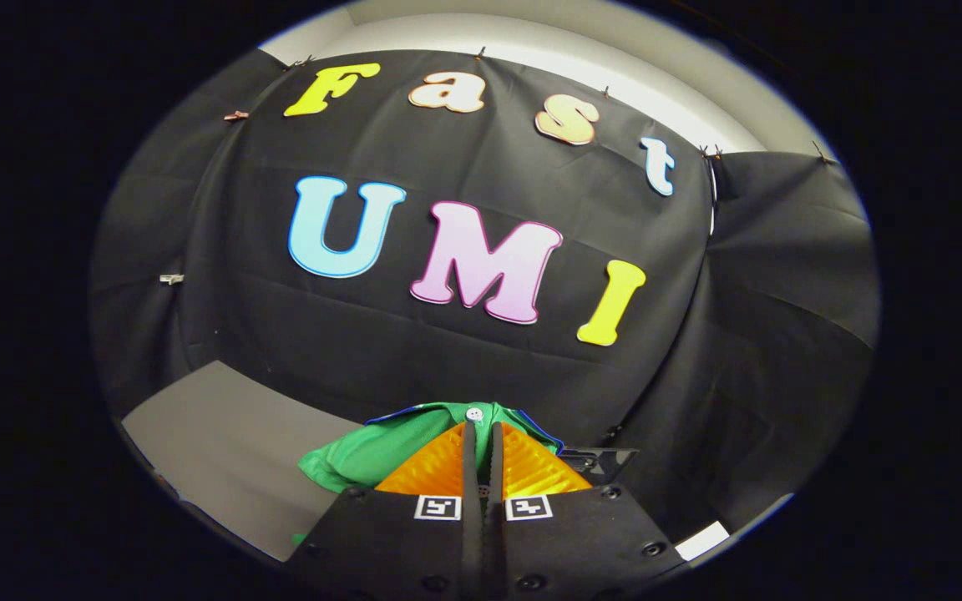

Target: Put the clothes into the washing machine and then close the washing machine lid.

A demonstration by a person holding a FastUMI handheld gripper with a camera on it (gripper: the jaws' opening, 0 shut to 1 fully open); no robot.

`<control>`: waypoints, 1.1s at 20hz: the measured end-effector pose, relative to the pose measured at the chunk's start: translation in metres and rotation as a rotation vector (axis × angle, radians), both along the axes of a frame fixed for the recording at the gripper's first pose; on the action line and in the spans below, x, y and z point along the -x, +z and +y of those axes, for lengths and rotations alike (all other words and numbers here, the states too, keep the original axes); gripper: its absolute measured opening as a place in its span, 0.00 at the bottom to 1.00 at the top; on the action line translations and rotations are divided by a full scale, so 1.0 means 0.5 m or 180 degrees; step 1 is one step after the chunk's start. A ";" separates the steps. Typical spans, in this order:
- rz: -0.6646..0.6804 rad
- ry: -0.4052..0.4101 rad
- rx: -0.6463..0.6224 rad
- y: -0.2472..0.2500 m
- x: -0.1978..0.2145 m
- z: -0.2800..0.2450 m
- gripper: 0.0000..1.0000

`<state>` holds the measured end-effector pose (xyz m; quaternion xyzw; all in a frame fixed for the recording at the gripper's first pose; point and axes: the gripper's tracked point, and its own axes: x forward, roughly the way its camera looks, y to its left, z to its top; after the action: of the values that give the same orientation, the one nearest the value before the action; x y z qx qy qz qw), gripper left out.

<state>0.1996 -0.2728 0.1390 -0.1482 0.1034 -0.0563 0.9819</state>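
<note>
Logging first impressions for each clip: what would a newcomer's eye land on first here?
The bright green garment stands out most: it is bunched just ahead of the gripper, whose jaws are nearly closed with its cloth pinched between them, a small white button showing at their tips. Below and beside the garment lies a plain grey surface, and the booth's black cloth wall hangs beyond.

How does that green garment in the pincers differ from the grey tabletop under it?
The green garment is bright, crumpled and lifted, pinched between the shut fingers of the gripper; the grey tabletop is dull, flat and lies bare below. The garment has a white button and blue edging; the tabletop is plain.
</note>
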 end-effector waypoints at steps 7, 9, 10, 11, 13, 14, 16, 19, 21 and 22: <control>0.0209 -0.0267 0.0000 -0.093 -0.026 -0.180 0.05; 0.0265 -0.0337 -0.0058 -0.130 -0.035 -0.222 0.05; 0.0279 -0.0343 -0.0112 -0.150 -0.039 -0.237 0.05; 0.0330 -0.0376 -0.0164 -0.177 -0.044 -0.252 0.05; 0.0410 -0.0392 -0.0193 -0.228 -0.051 -0.280 0.05; 0.0454 -0.0390 -0.0202 -0.255 -0.054 -0.294 0.05; 0.0559 -0.0393 -0.0281 -0.308 -0.061 -0.311 0.05; 0.0702 -0.0346 -0.0354 -0.390 -0.072 -0.324 0.05; 0.0837 -0.0330 -0.0367 -0.446 -0.076 -0.329 0.05; 0.0889 -0.0310 -0.0384 -0.473 -0.077 -0.325 0.05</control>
<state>0.2380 -0.4353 -0.0975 -0.0902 0.2492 -0.0765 0.9612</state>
